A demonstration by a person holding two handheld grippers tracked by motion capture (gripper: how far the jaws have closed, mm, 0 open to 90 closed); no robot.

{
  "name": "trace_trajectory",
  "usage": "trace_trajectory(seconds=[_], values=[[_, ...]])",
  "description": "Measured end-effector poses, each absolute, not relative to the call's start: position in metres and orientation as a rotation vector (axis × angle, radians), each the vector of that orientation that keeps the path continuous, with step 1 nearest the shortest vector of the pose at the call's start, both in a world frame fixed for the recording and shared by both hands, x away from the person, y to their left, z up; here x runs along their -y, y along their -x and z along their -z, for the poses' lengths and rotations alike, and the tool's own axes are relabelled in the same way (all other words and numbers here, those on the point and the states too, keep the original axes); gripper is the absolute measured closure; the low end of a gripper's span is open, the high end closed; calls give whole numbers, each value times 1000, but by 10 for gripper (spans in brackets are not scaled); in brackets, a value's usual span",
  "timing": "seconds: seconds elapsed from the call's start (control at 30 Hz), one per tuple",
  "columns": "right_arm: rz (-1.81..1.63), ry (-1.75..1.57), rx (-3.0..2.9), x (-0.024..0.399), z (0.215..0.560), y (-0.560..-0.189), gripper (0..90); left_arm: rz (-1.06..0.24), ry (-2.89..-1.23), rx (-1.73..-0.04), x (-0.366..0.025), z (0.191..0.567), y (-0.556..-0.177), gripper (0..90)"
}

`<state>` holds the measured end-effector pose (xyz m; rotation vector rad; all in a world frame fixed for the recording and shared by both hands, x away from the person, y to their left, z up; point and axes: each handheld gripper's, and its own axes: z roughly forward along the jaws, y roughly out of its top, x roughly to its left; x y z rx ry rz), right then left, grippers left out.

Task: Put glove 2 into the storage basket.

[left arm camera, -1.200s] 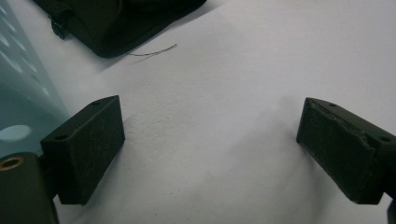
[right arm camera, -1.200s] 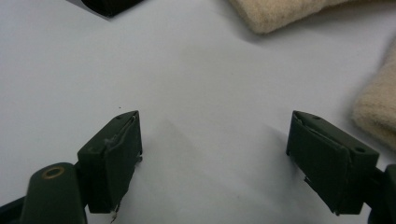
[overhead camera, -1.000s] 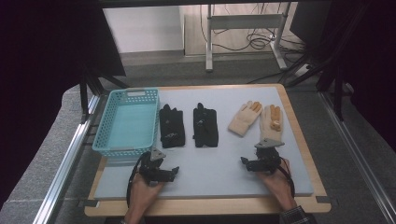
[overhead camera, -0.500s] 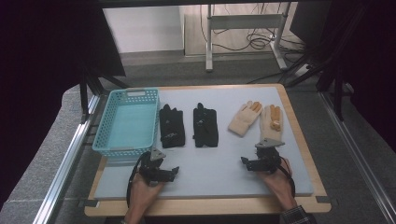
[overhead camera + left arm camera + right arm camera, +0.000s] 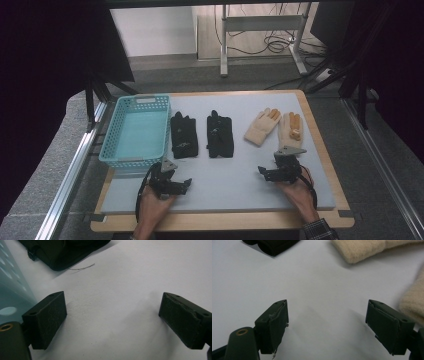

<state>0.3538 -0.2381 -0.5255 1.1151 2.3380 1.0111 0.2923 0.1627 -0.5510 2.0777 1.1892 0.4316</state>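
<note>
Lay flat on the white mat (image 5: 240, 170) — black gloves (image 5: 202, 135) beside the blue basket (image 5: 135, 131), cream gloves (image 5: 275, 127) to the right. Left gripper (image 5: 186, 184) and right gripper (image 5: 262, 172) rested near, jaws wide, holding nothing. Probably soft, light, floppy — best pinched at the cuff.

A pale grey-white mat (image 5: 240, 170) is laid over a wooden-edged table (image 5: 327, 150). On the mat, a turquoise plastic basket (image 5: 117, 150) is set at the left (its rim is perforated). Just beside it, two black gloves (image 5: 184, 136) (image 5: 220, 136) are laid flat, side by side. Further right, two cream gloves (image 5: 261, 127) (image 5: 291, 131) are placed, touching each other.
</note>
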Motion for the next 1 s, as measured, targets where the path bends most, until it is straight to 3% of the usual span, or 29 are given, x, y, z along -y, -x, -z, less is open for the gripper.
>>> trace_trajectory(seconds=[0.4,1.0], values=[[-1049,-1079,-2362,225,513,-363,197,-432,-2078,-1189,-163,551,-292,80],[-1067,-969,-2449,188,501,-390,487,-432,-2078,-1189,-163,551,-292,80]])
